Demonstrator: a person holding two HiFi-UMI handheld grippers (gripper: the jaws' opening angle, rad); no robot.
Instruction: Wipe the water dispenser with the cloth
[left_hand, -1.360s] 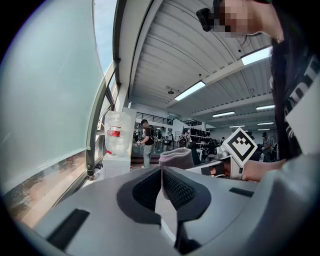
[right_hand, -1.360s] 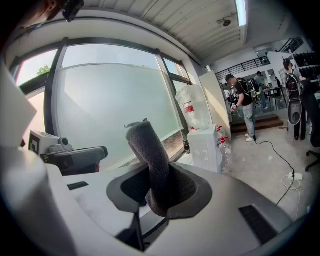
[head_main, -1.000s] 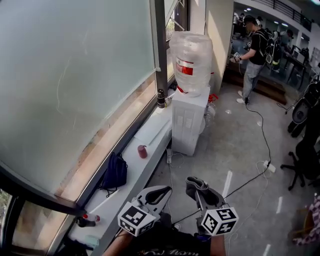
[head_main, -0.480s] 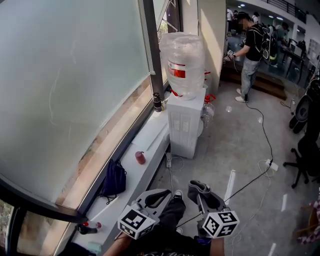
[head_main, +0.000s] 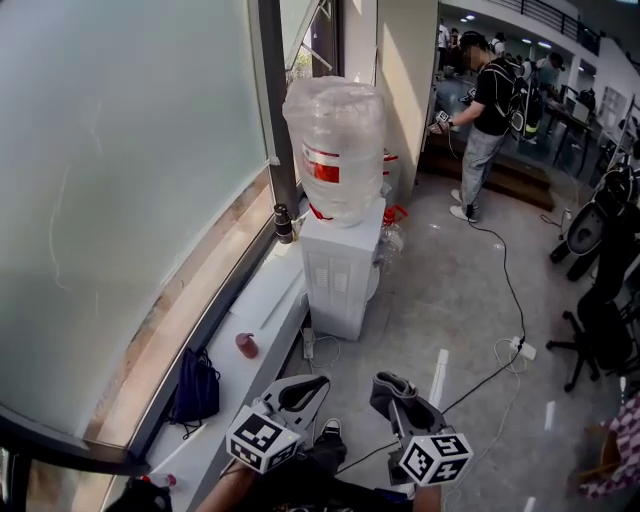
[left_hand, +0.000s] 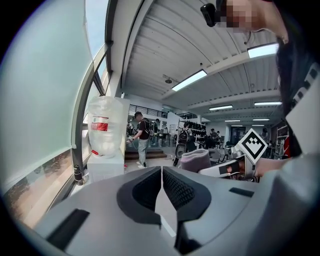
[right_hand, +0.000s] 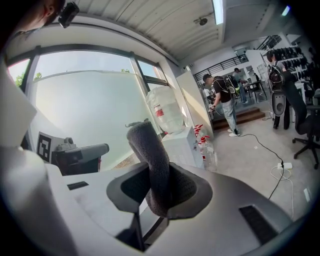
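Cloth pinched in right gripper, left gripper pressed together empty, as water dispenser draws nearer; wiping yet to begin.

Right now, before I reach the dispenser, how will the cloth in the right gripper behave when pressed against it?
The cloth looks soft and thick: it curls over above the right gripper, so it will likely squash and fold under pressure. Its nubbly surface should probably grip rather than slide.
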